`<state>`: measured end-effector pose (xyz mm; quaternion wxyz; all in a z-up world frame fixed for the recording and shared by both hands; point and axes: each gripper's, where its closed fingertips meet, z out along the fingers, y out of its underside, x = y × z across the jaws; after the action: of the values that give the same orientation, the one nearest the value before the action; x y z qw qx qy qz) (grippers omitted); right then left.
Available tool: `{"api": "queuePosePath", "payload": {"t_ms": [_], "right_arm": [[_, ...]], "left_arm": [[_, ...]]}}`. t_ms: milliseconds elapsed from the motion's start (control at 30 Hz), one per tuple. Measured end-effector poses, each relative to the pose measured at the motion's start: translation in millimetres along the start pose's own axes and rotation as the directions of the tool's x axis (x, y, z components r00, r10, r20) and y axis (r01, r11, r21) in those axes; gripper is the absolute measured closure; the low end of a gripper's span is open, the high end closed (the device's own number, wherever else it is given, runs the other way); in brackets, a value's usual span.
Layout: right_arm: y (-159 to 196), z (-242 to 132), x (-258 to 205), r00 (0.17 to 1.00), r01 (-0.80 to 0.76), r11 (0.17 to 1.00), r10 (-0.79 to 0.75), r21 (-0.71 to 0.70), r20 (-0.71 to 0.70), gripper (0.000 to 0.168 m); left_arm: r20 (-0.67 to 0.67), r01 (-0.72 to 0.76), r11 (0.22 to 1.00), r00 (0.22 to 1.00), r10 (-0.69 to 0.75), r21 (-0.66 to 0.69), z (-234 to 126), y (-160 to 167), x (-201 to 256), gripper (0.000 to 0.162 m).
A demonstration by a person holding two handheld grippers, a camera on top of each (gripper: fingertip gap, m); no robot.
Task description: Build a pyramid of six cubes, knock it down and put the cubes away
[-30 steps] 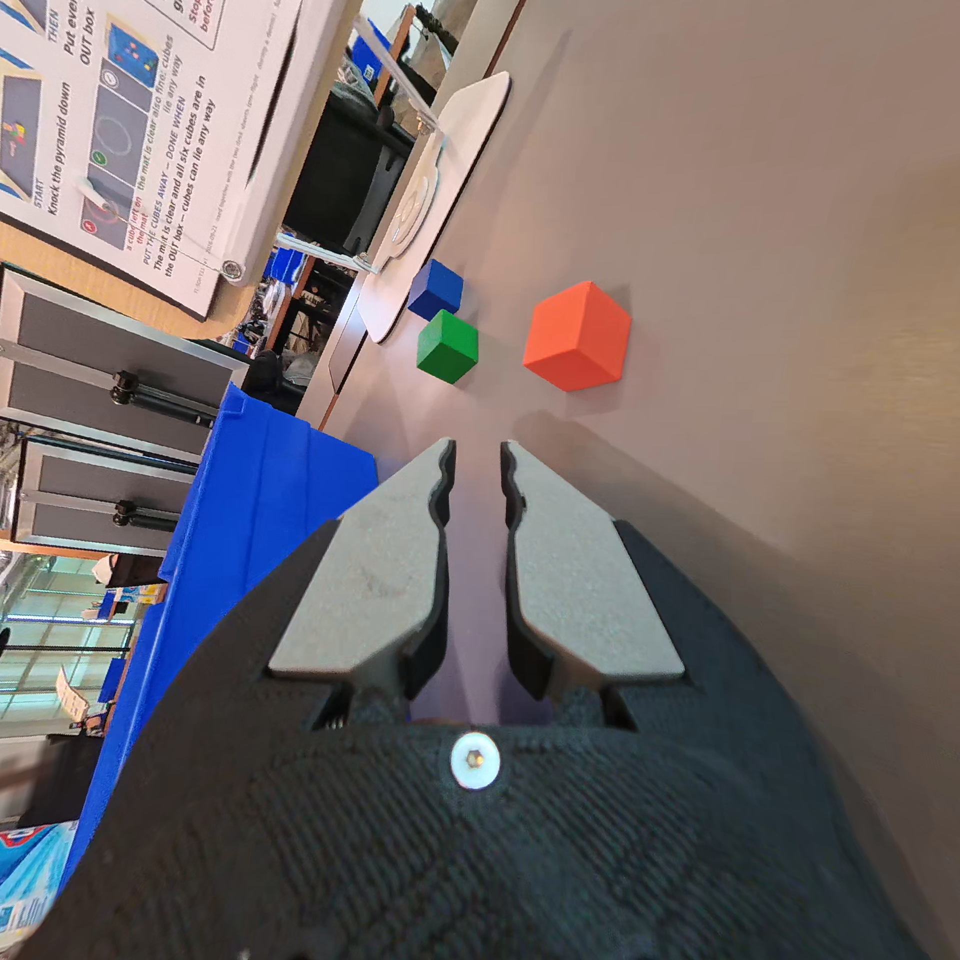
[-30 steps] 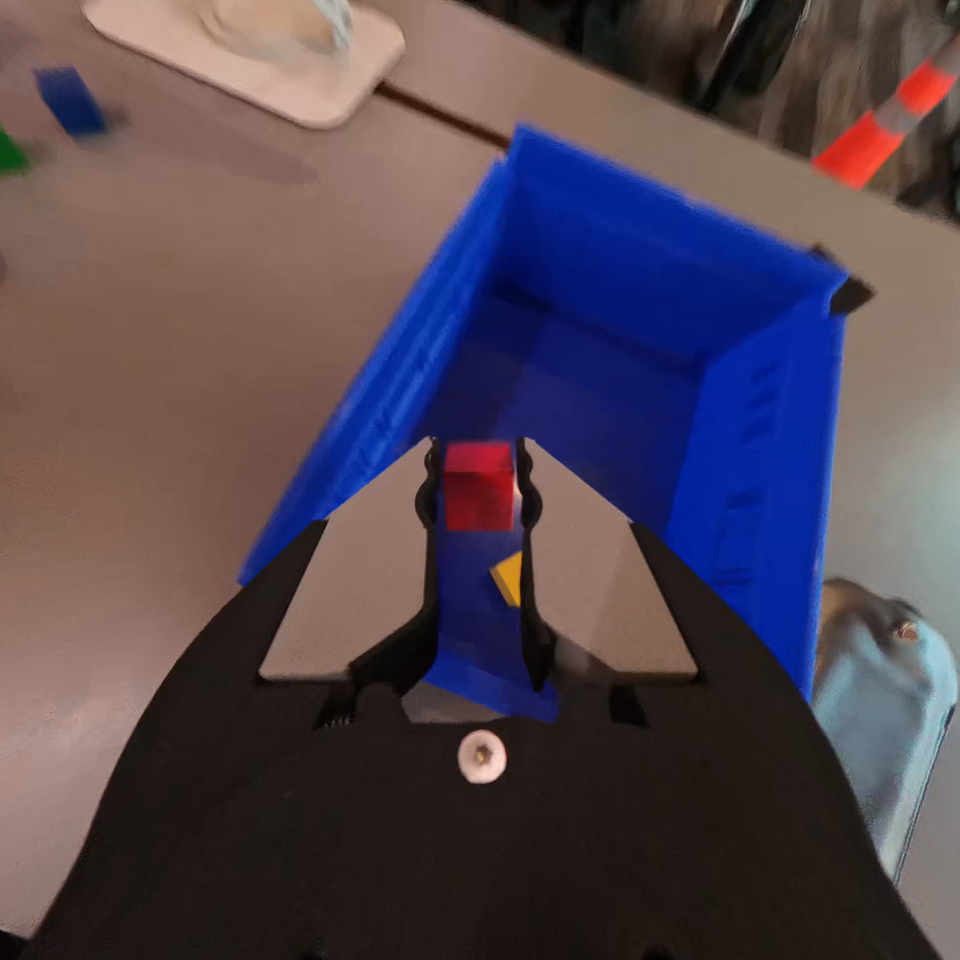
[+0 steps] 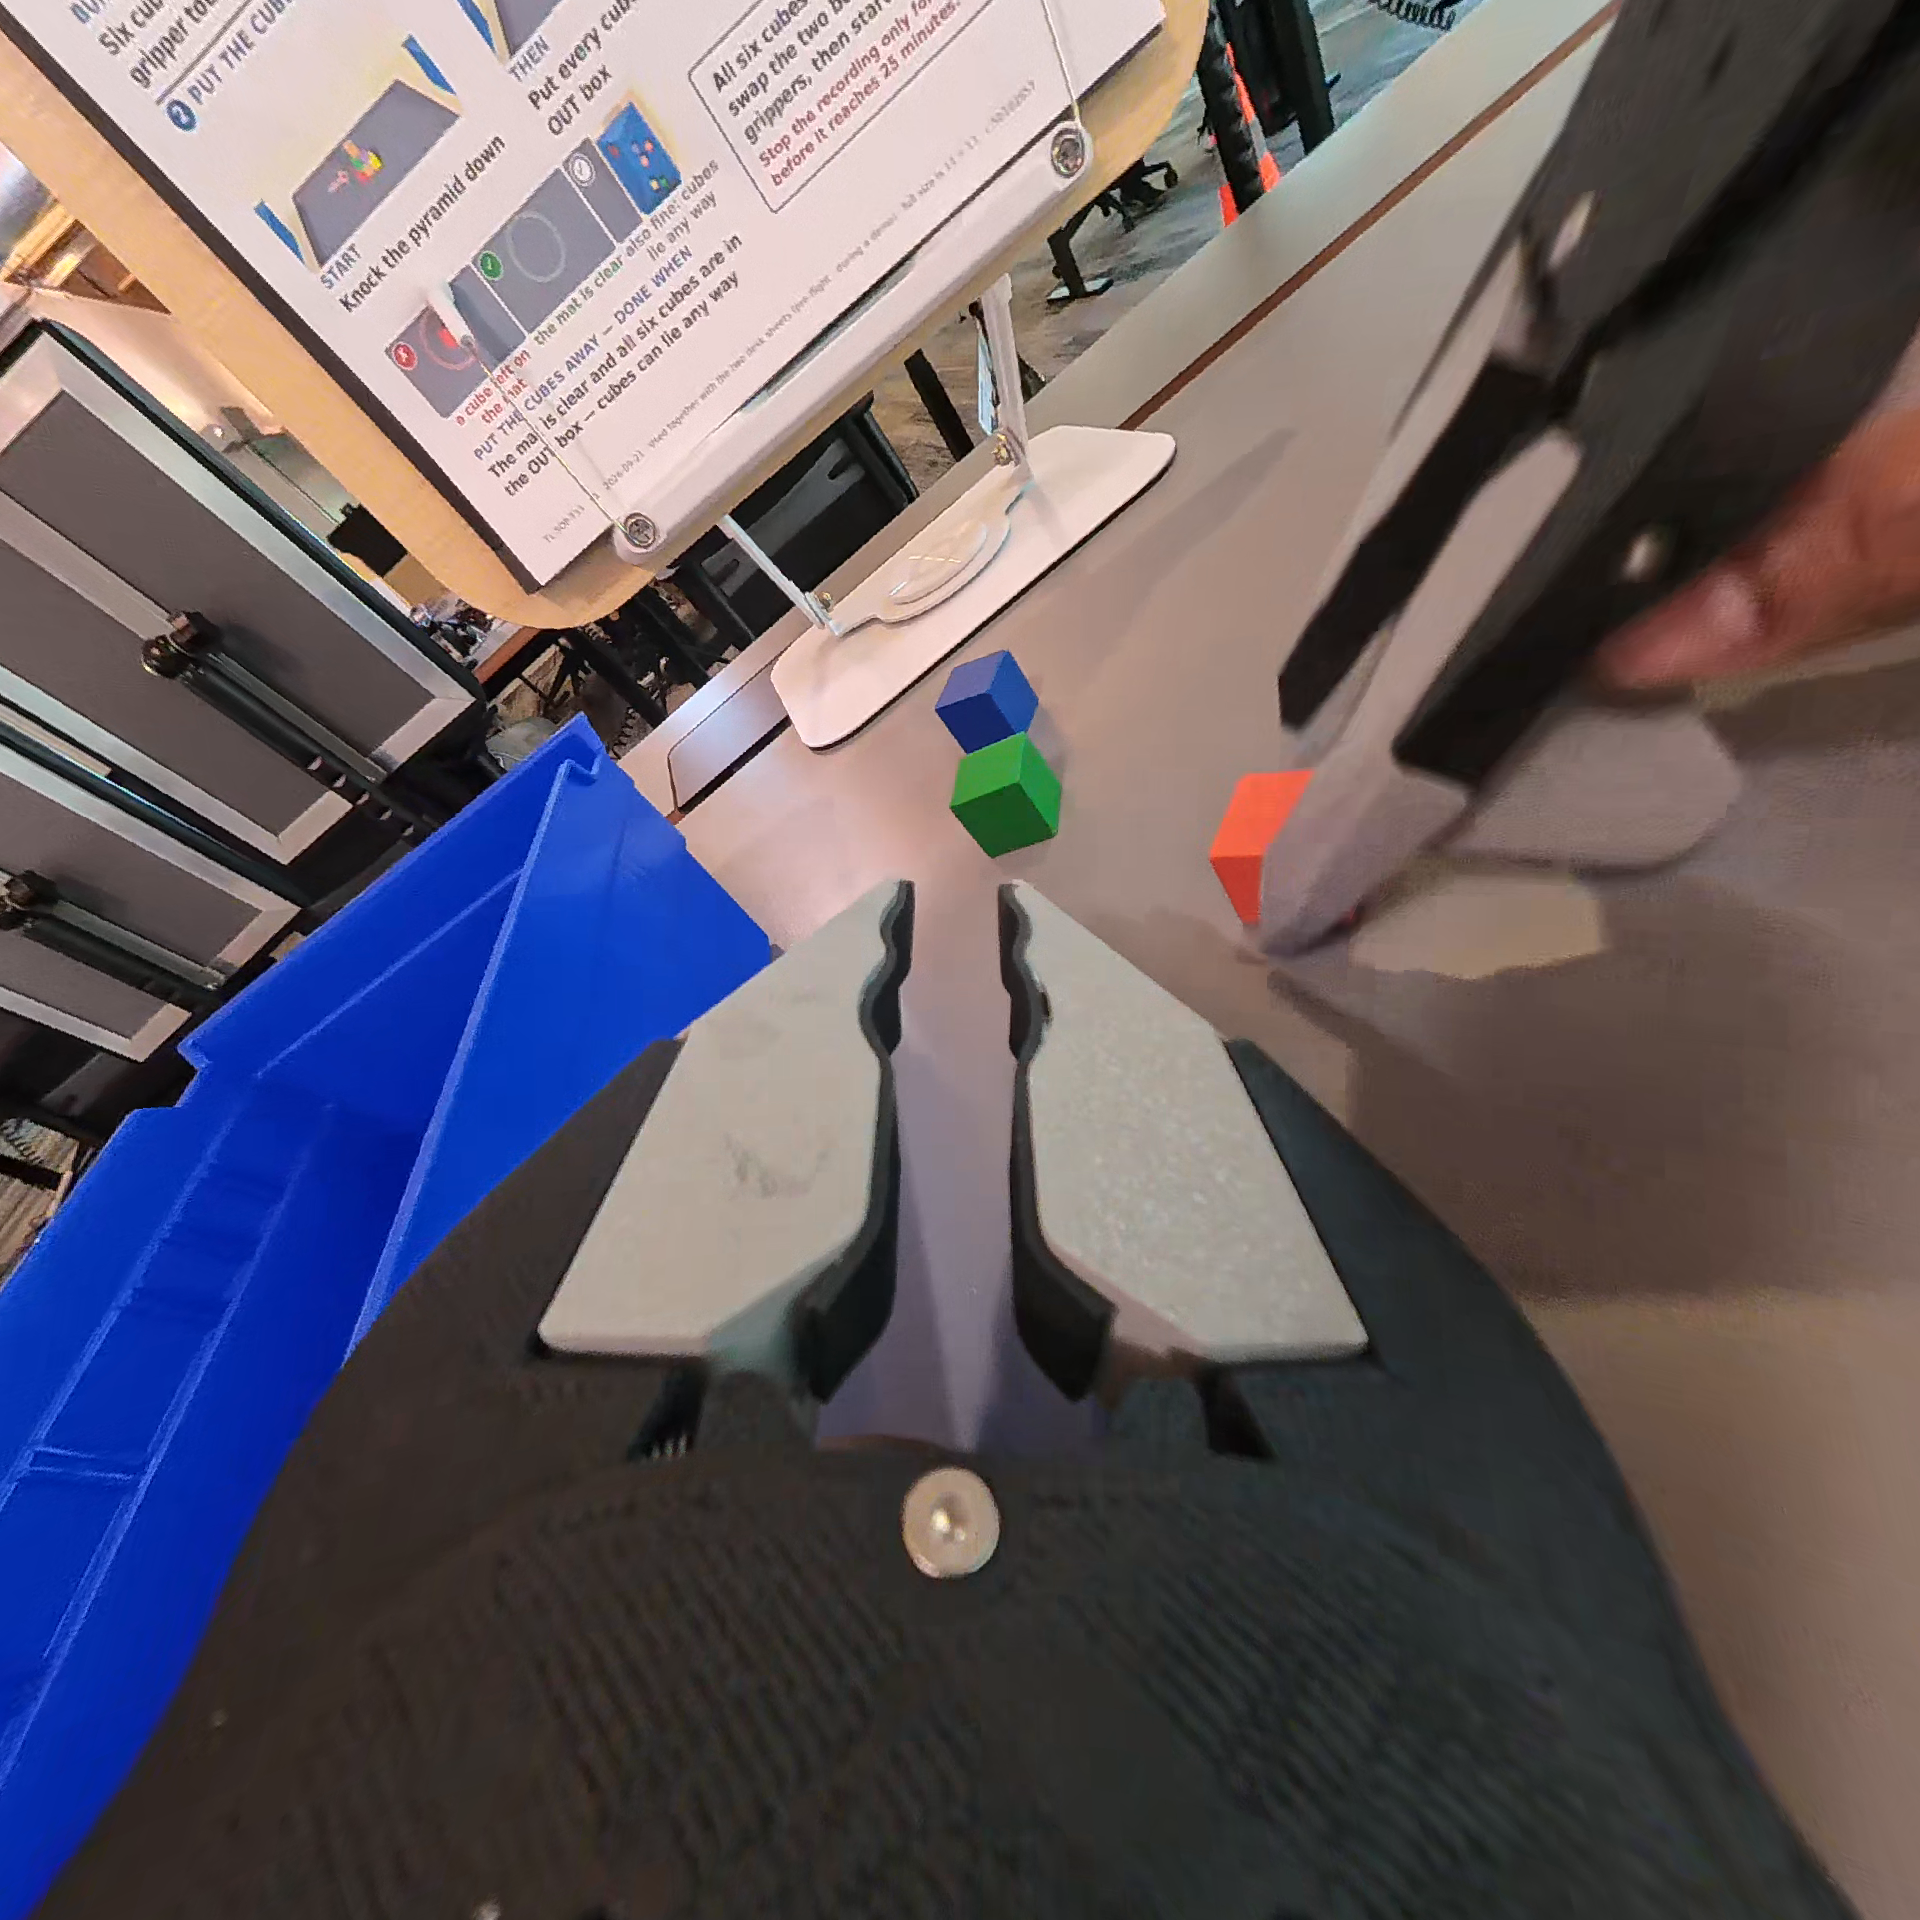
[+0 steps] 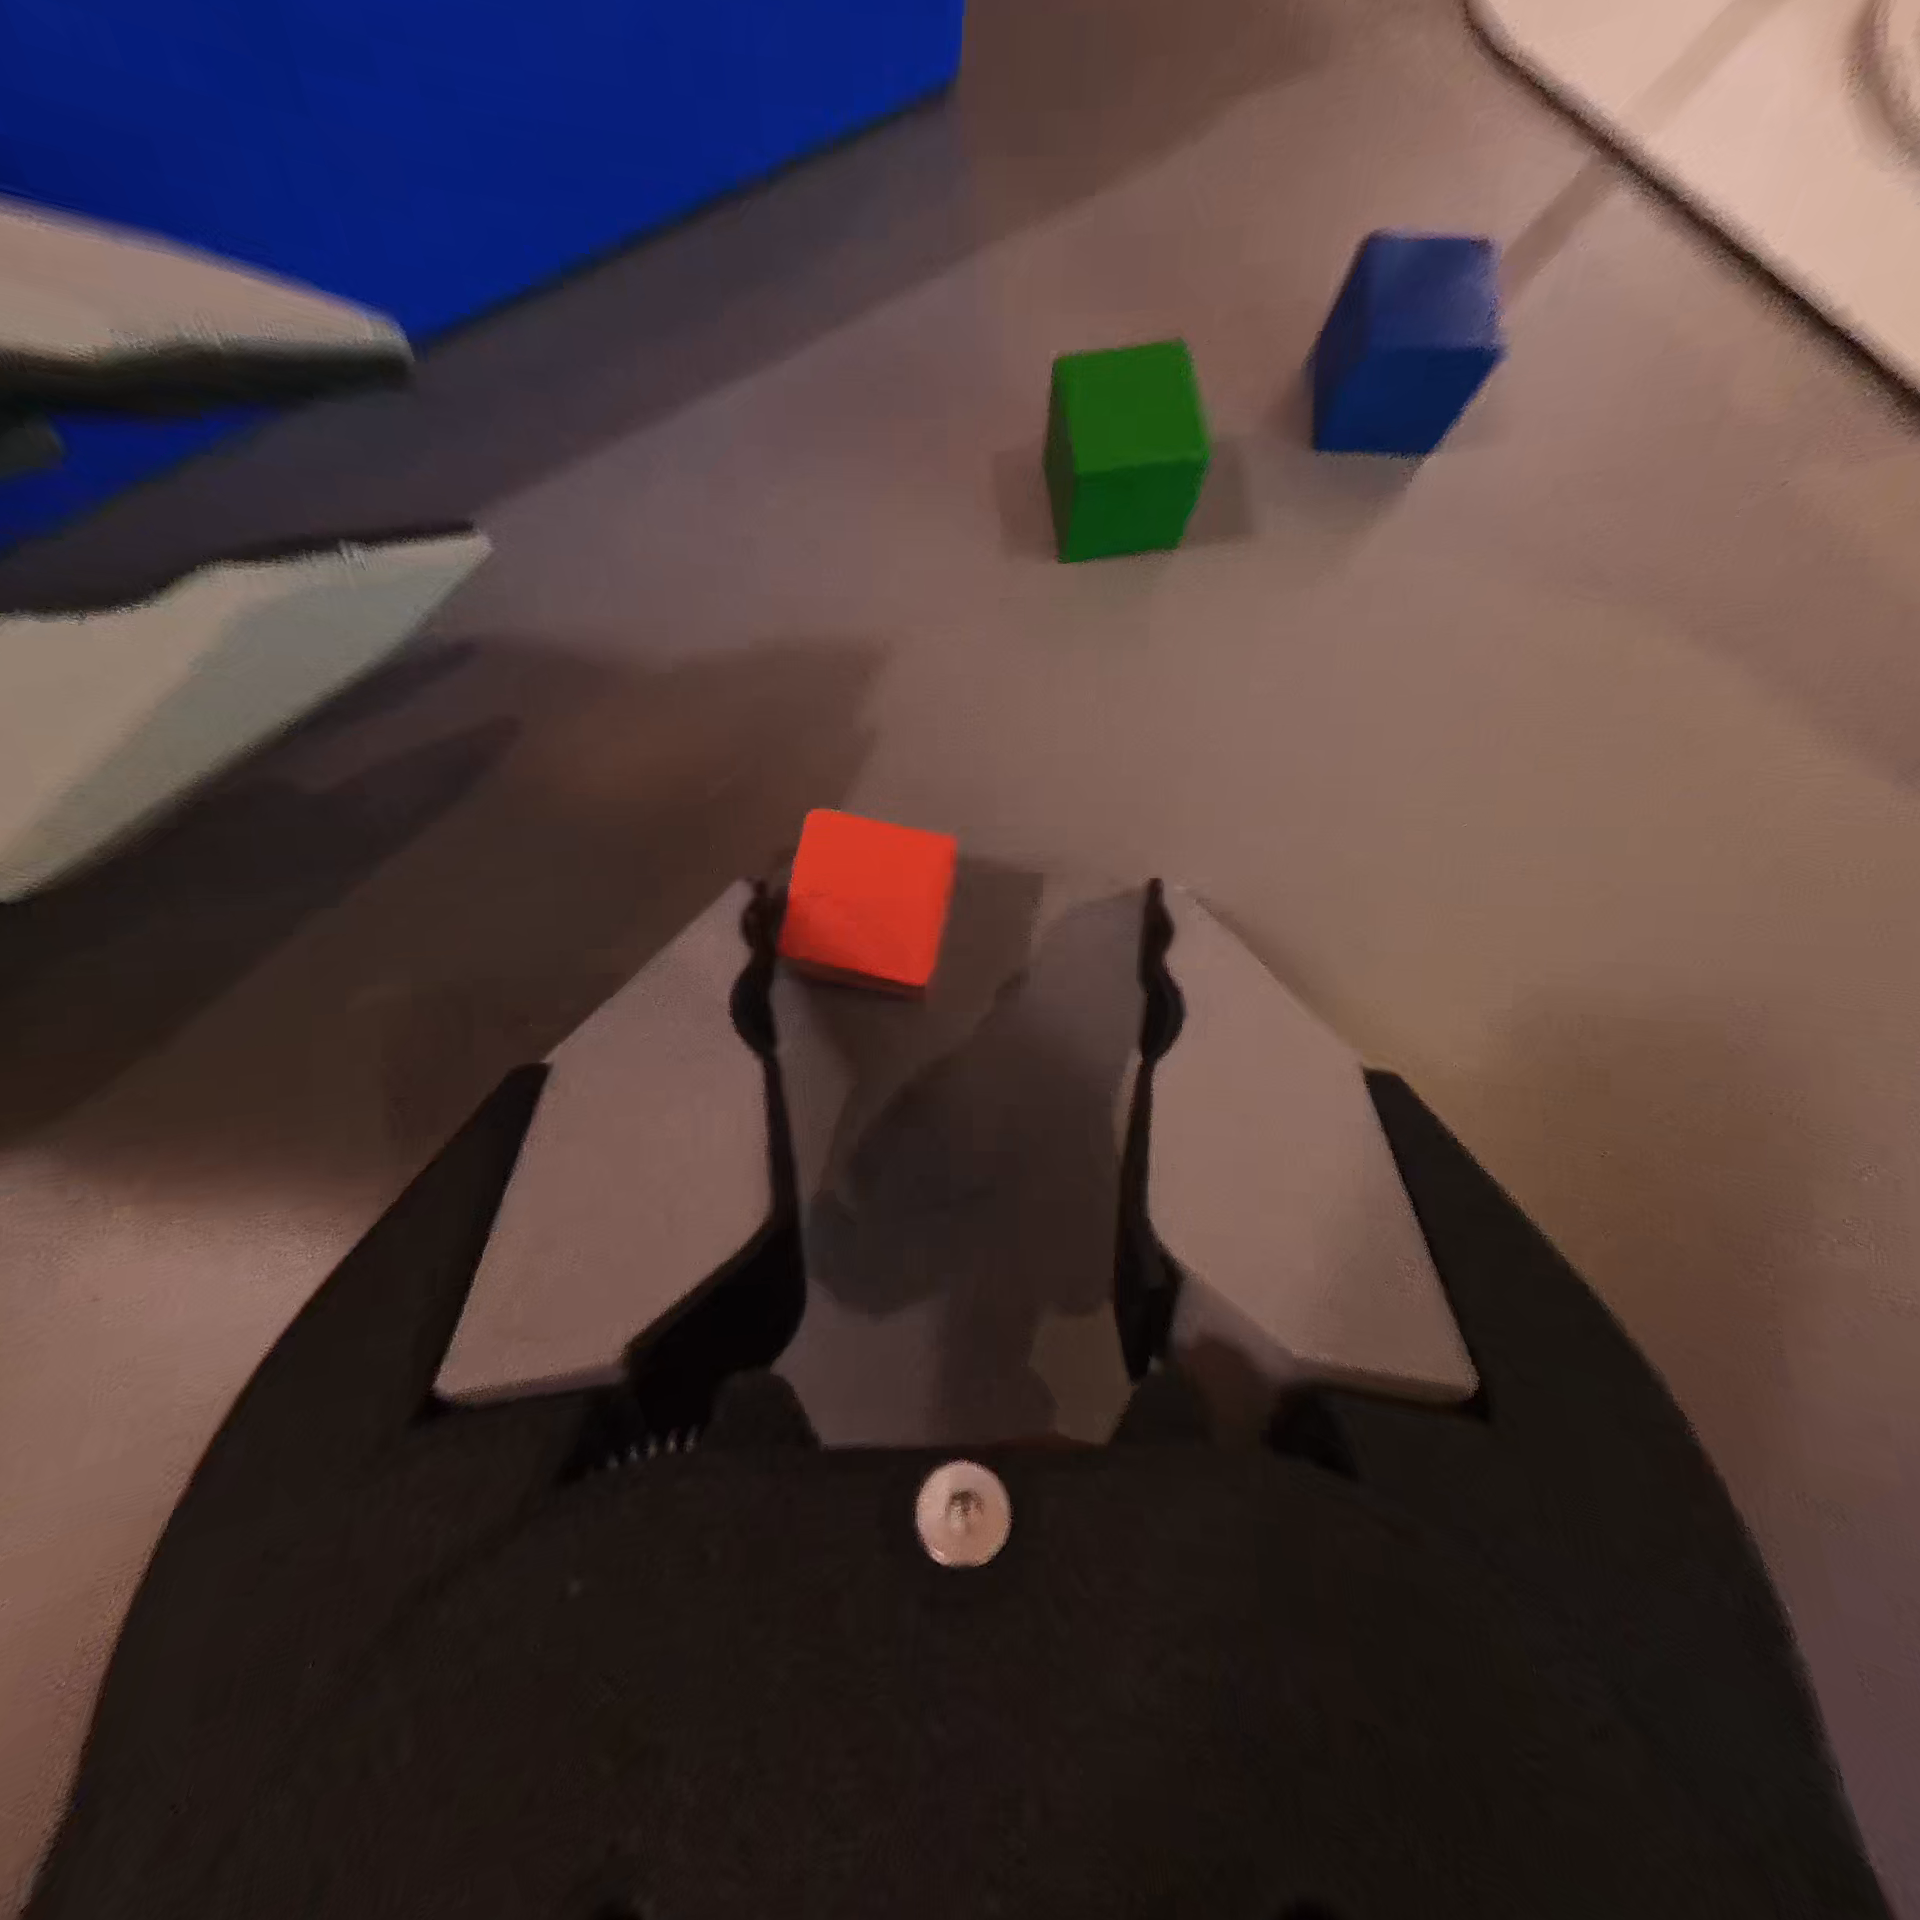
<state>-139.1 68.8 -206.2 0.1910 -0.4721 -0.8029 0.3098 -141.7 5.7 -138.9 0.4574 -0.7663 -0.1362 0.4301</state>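
An orange cube (image 4: pixel 868 899) sits on the grey table between the tips of my right gripper (image 4: pixel 954 894), close against its left finger. The right gripper is open, with nothing gripped. In the left wrist view the right gripper (image 3: pixel 1340 883) reaches down to the table and half hides the orange cube (image 3: pixel 1252 831). A green cube (image 4: pixel 1127 452) and a blue cube (image 4: pixel 1403 343) lie farther off, near each other. My left gripper (image 3: pixel 954 904) is empty, its jaws a narrow gap apart, hovering beside the blue bin (image 3: pixel 416 1039), short of the green cube (image 3: pixel 1006 795) and blue cube (image 3: pixel 987 698).
The blue bin (image 4: pixel 416 125) stands at the left. A white stand base (image 3: pixel 977 540) holding an instruction sheet (image 3: pixel 623 208) stands behind the cubes; it also shows in the right wrist view (image 4: pixel 1766 156). A hand (image 3: pixel 1766 613) holds the right gripper.
My right gripper has left the blue bin without the red cube, opened, and come down around the orange cube. My left gripper has tilted; its jaws stand the same.
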Motion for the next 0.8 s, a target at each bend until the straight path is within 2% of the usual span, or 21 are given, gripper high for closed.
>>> {"api": "queuePosePath", "payload": {"t_ms": [33, 67, 167, 267, 400, 533, 600, 667, 800], "right_arm": [[-2, 1, -2, 0.999, 0.045, 0.999, -0.044, 0.018, -0.010, 0.111], [-3, -2, -2, 0.996, 0.080, 0.996, -0.080, 0.029, -0.028, 0.142], [-5, -19, 2, 0.989, 0.128, 0.990, -0.124, 0.051, -0.077, 0.142], [-8, -55, 5, 0.987, 0.141, 0.983, -0.131, 0.114, -0.093, 0.142], [-9, -127, 26, 0.985, 0.126, 0.963, -0.093, 0.238, -0.146, 0.143], [-4, -218, 89, 0.950, 0.097, 0.932, 0.018, 0.349, -0.313, 0.143], [11, -252, 122, 0.933, 0.035, 0.927, 0.104, 0.374, -0.344, 0.142], [34, -270, 152, 0.915, -0.052, 0.930, 0.191, 0.365, -0.356, 0.143], [99, -275, 204, 0.847, -0.145, 0.957, 0.252, 0.252, -0.468, 0.142]], "left_arm": [[-0.002, 0.004, 1.000, 1.000, -0.004, 0.003, 0, 0, 0, 0.149], [-0.003, 0.009, 1.000, 1.000, -0.009, 0.006, -1, -1, 0, 0.149], [-0.017, 0.012, 1.000, 1.000, -0.012, 0.013, -1, -2, 2, 0.149], [-0.035, -0.013, 1.000, 0.999, 0.014, 0.024, -2, -5, 8, 0.149], [-0.038, -0.019, 1.000, 0.999, 0.020, 0.020, -1, -5, 10, 0.148], [-0.047, -0.006, 0.999, 0.999, 0.008, 0.034, -3, -8, 11, 0.148], [-0.047, -0.021, 0.999, 0.999, 0.022, 0.025, -2, -6, 12, 0.148], [-0.046, -0.047, 0.999, 0.998, 0.047, 0.012, 0, -5, 15, 0.148], [-0.045, -0.116, 0.993, 0.992, 0.115, -0.013, 2, -2, 22, 0.147]]}}
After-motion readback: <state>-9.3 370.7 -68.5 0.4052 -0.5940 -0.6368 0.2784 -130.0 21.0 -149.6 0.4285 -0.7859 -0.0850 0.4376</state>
